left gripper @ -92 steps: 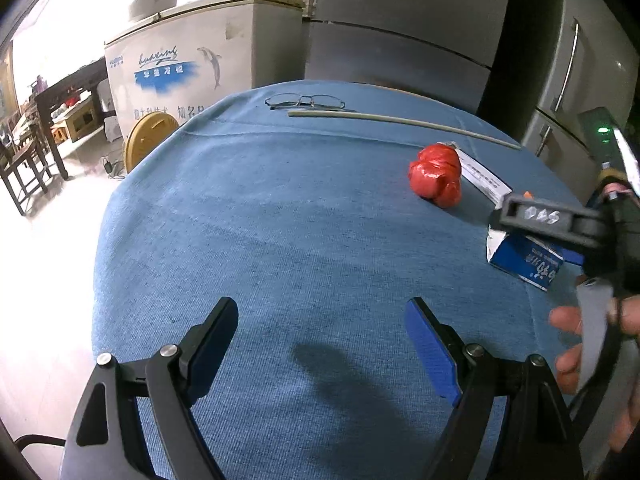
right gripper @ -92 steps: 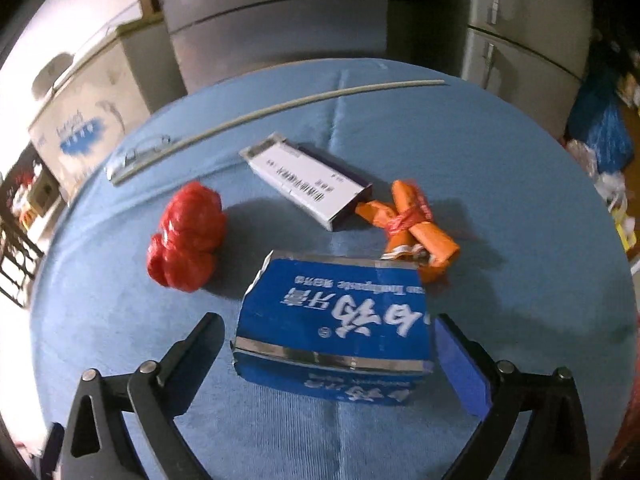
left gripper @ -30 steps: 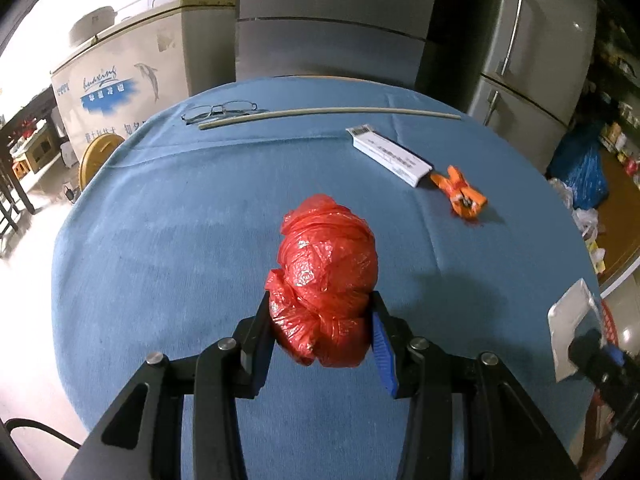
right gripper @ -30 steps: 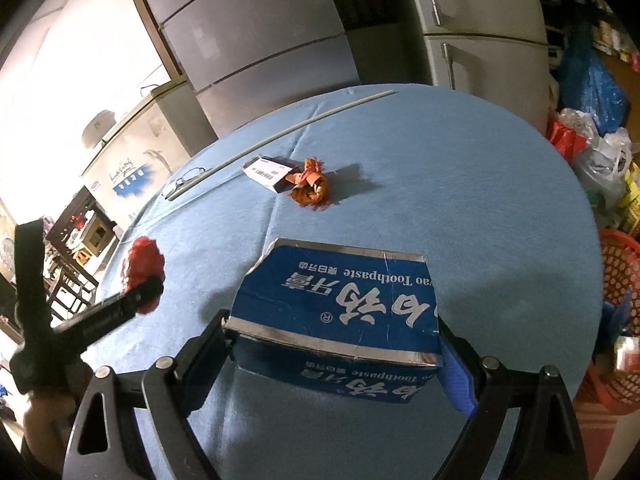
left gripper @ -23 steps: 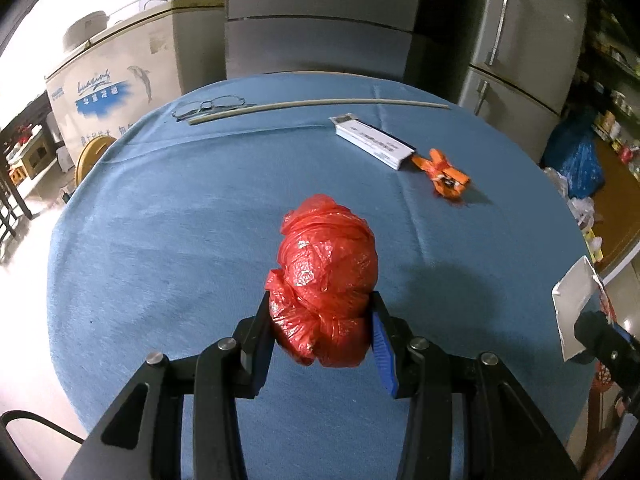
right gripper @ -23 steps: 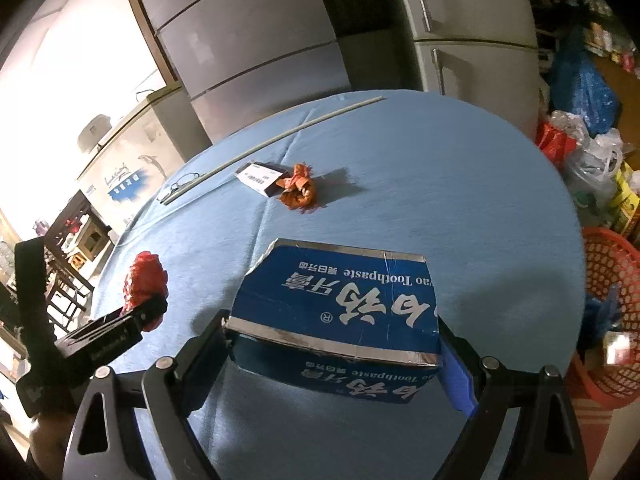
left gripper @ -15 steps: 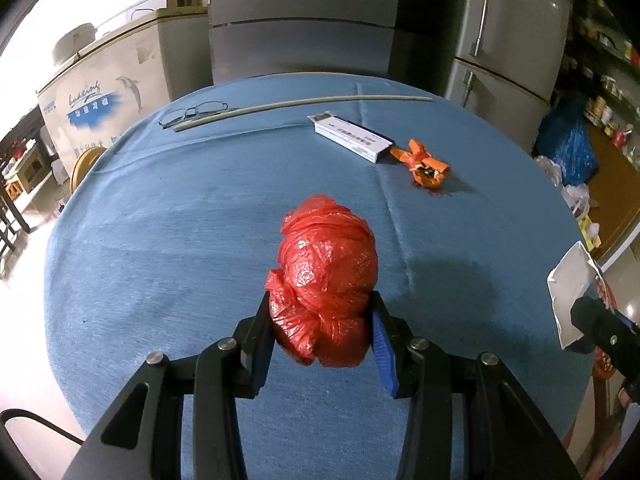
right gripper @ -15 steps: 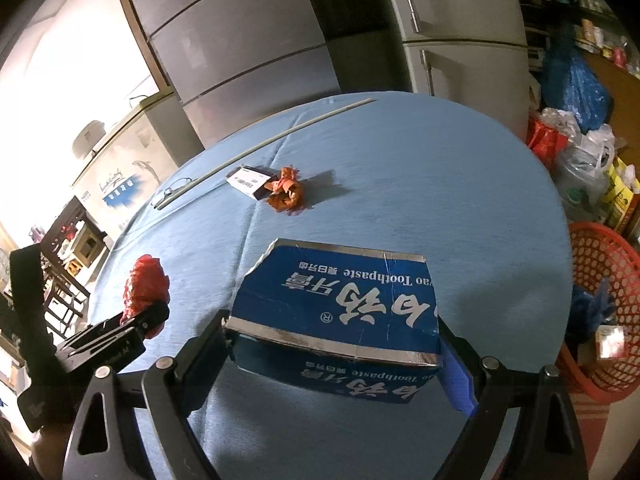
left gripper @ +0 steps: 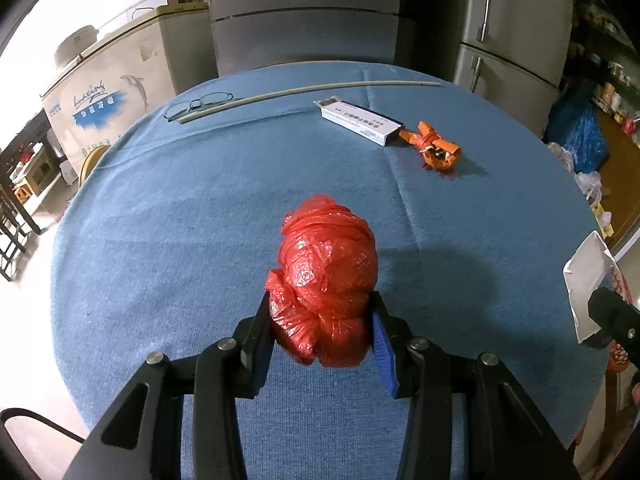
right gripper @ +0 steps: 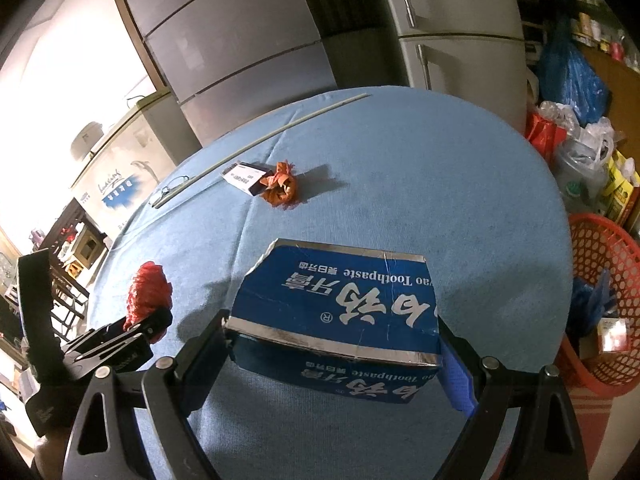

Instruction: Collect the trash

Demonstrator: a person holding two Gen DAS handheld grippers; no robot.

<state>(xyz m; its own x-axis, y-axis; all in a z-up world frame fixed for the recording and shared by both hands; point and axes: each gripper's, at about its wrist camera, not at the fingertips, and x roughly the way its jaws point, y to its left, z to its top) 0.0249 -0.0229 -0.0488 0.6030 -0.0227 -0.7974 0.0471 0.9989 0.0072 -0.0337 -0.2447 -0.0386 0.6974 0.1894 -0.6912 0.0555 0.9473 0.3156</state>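
Two handheld grippers carry trash above a round table [left gripper: 168, 248] covered in blue cloth.
The left gripper [left gripper: 320, 328] pinches a crinkly red plastic bag [left gripper: 326, 280]; the right gripper [right gripper: 334, 344] clamps a flattened blue cardboard toothpaste box [right gripper: 340, 308] across its width.

Red crumpled bag [left gripper: 326, 276], blue toothpaste box [right gripper: 340, 312] with white lettering, blue tablecloth [left gripper: 180, 220], orange wrapper [left gripper: 436, 152].
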